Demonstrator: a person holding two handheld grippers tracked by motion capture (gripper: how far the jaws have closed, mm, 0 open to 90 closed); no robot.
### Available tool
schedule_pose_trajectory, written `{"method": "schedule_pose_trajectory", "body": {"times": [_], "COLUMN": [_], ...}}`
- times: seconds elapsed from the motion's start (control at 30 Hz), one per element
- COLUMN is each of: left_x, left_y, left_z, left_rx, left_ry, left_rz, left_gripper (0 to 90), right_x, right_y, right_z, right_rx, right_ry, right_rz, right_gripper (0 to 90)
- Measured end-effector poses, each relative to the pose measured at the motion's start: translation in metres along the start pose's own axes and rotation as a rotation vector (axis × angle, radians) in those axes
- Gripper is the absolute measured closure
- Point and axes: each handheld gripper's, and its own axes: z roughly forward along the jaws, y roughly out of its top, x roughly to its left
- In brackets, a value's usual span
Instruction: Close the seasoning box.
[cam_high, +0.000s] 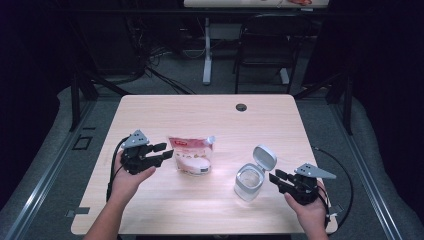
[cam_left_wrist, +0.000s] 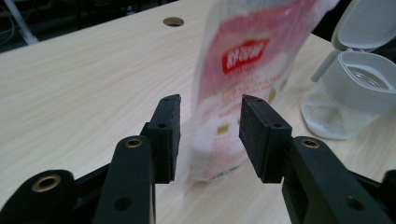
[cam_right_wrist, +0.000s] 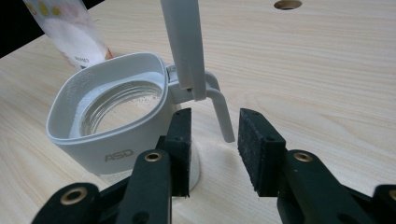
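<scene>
**Two grippers beside a pouch and an open jar**

High view. Your left gripper (cam_high: 161, 153) hangs just left of the pink-and-white plastic stand-up pouch (cam_high: 192, 154), which stands near the middle of the light wooden surface (cam_high: 210, 116). Its jaws are spread, their tips close to the pouch's left edge. Your right gripper (cam_high: 276, 178) sits just right of the clear glass jar with a grey plastic collar (cam_high: 248, 181), whose grey hinged lid (cam_high: 264, 157) stands tipped open. The jar is right of the pouch and apart from it.

Left gripper view. The two black jaws stand apart. The pouch rises between and beyond them, tilted, its red label facing you; neither pad presses on it. The jar stands to the right, farther off.

Right gripper view. The jaws are spread. One pad lies against or just beside the jar's collar; you cannot tell which. The other stands free. The lid's grey latch arm (cam_right_wrist: 223, 117) hangs between the jaw tips and a little beyond them. A round hole (cam_right_wrist: 287, 4) marks the surface's far edge.
</scene>
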Motion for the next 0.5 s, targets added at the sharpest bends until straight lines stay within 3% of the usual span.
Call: {"method": "schedule_pose_trajectory", "body": {"times": [0.13, 0.23, 0.5], "left_x": [0.004, 0.007, 0.005], "left_y": [0.012, 0.019, 0.029], "left_z": [0.001, 0.003, 0.014], "left_rx": [-0.004, -0.010, 0.008], "left_ry": [0.008, -0.020, -0.076], "left_rz": [0.015, 0.014, 0.062], "left_gripper": [56.3, 55.8, 54.0], "right_x": [-0.001, -0.002, -0.004], "right_y": [0.000, -0.001, -0.002], "right_z": [0.000, -0.001, 0.000], "right_rx": [-0.001, 0.001, 0.004], "right_ry": [0.001, 0.002, 0.003], "right_rz": [-0.001, 0.003, 0.011], "right_gripper": [65.6, 65.6, 65.4]}}
